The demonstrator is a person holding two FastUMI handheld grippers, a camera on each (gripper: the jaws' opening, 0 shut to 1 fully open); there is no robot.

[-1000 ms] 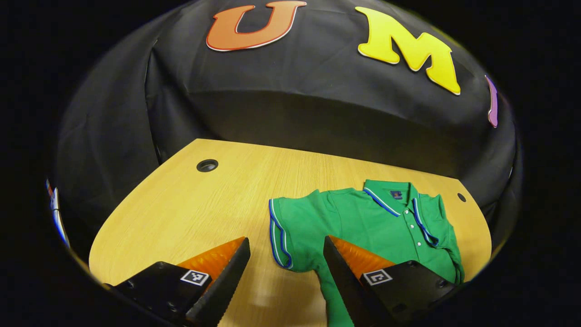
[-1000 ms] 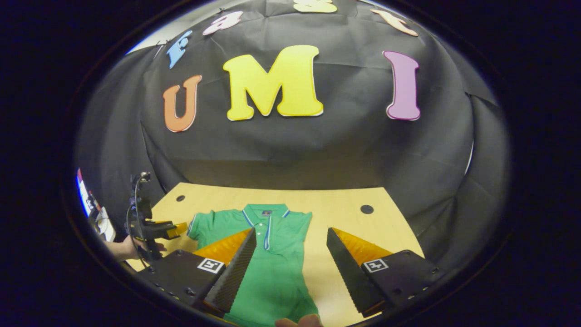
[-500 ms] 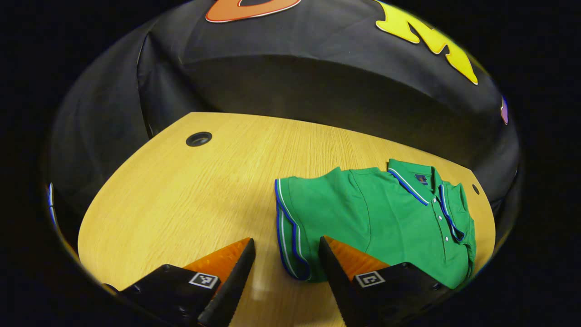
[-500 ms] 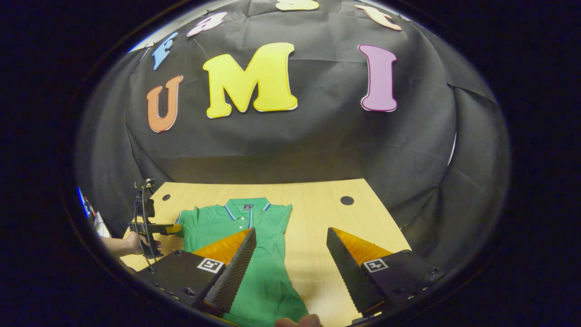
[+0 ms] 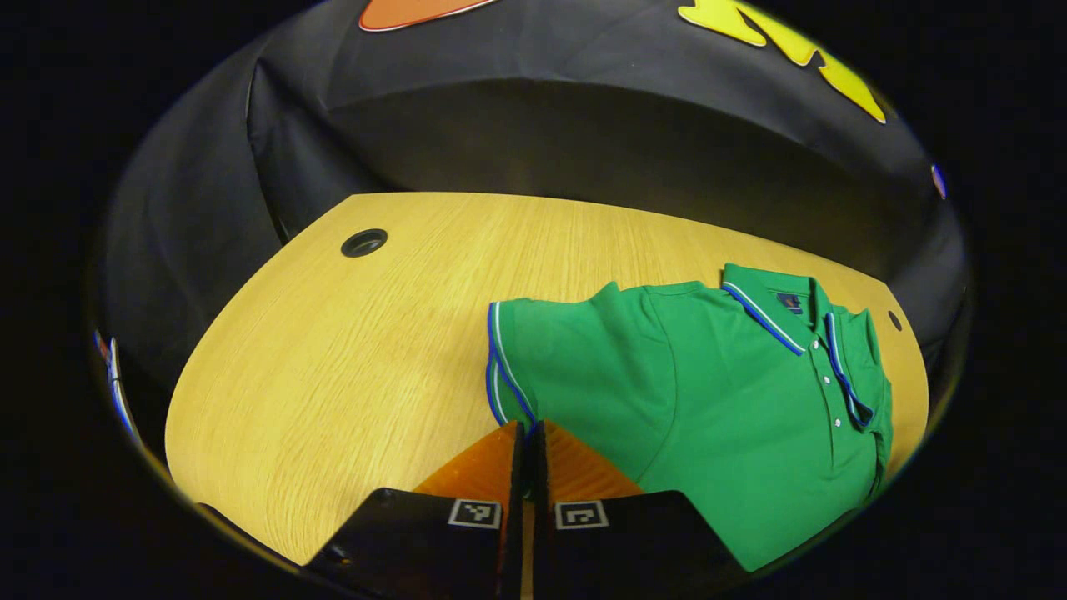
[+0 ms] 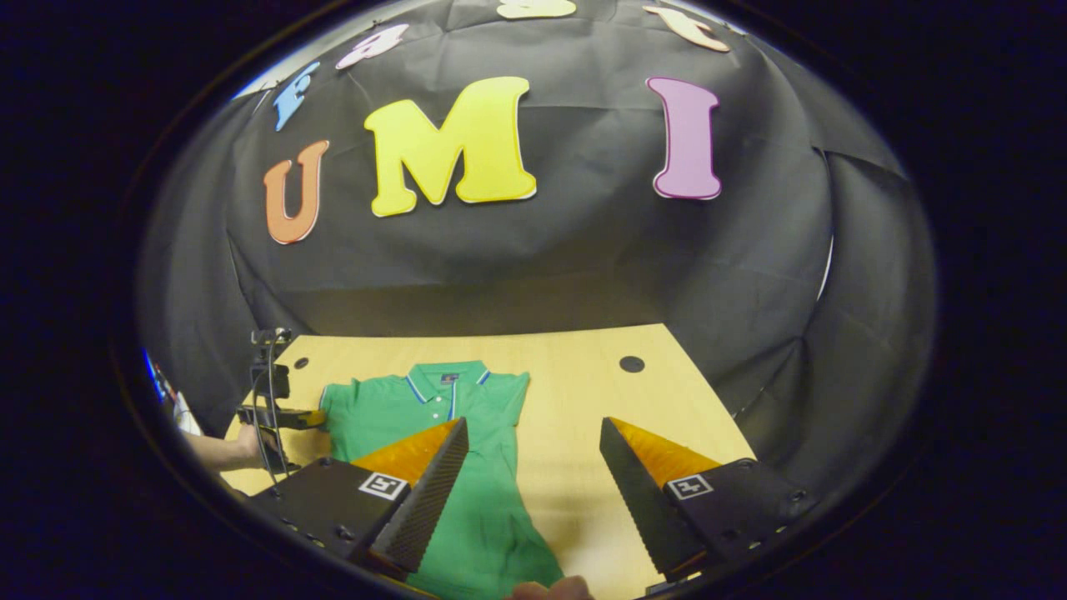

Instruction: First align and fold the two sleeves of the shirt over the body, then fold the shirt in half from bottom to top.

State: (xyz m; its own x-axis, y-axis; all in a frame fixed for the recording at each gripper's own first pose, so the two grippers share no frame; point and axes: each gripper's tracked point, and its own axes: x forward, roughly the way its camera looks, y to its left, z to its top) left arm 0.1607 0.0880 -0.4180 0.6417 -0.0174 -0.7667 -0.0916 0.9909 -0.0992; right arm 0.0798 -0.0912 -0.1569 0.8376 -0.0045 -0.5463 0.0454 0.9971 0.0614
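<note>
The green shirt lies flat on the wooden surface, collar toward the booth wall. The left gripper has its fingers together, pinching the striped cuff of the sleeve. In the right gripper view, the right gripper hangs above the shirt's body with its fingers wide apart, holding nothing.

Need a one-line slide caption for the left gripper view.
Left gripper shut on the cuff of the green polo shirt's sleeve on the wooden table.
</note>
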